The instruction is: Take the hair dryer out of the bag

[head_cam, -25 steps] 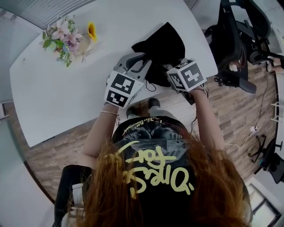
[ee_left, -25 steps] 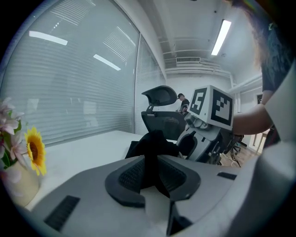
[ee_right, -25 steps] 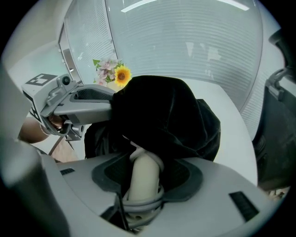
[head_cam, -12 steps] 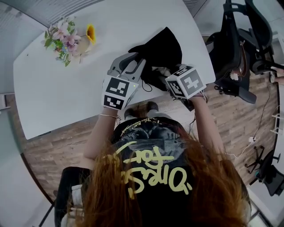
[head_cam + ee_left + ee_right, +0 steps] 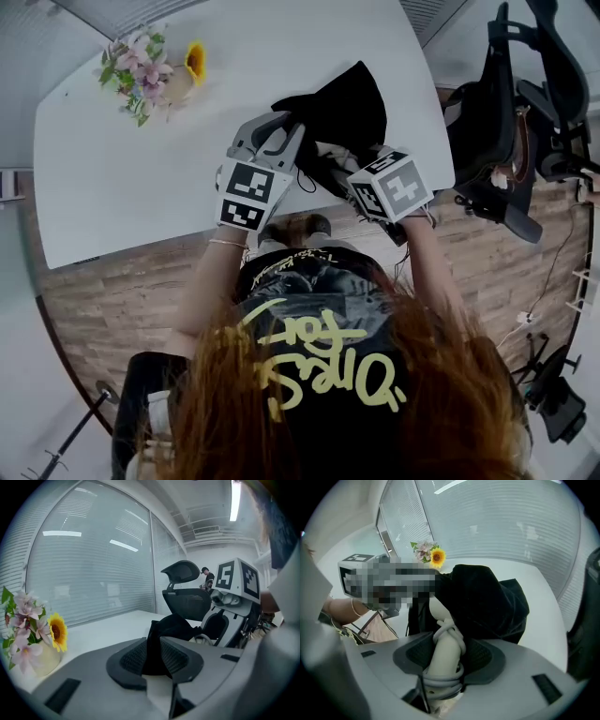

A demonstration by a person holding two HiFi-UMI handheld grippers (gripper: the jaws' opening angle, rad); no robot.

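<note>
At the surface's [image 5: 141,187] near edge, toward its right corner, the right hand-held gripper [image 5: 447,658] is clamped on the dryer's [image 5: 443,644] cream handle, which is wound with its cord [image 5: 439,680]. The dryer's upper part sits inside the black bag [image 5: 347,98]. The left hand-held gripper [image 5: 151,656] pinches a fold of the bag's cloth, its jaws having just been closing on it. The white surface is rounded, and a vase of flowers [image 5: 141,75] stands at its far left corner. Wood-plank floor [image 5: 122,300] lies below the near edge and a black chair [image 5: 506,122] stands off the right edge. Slatted blinds [image 5: 93,564] line the glass wall beyond, under strip lights [image 5: 234,498].
</note>
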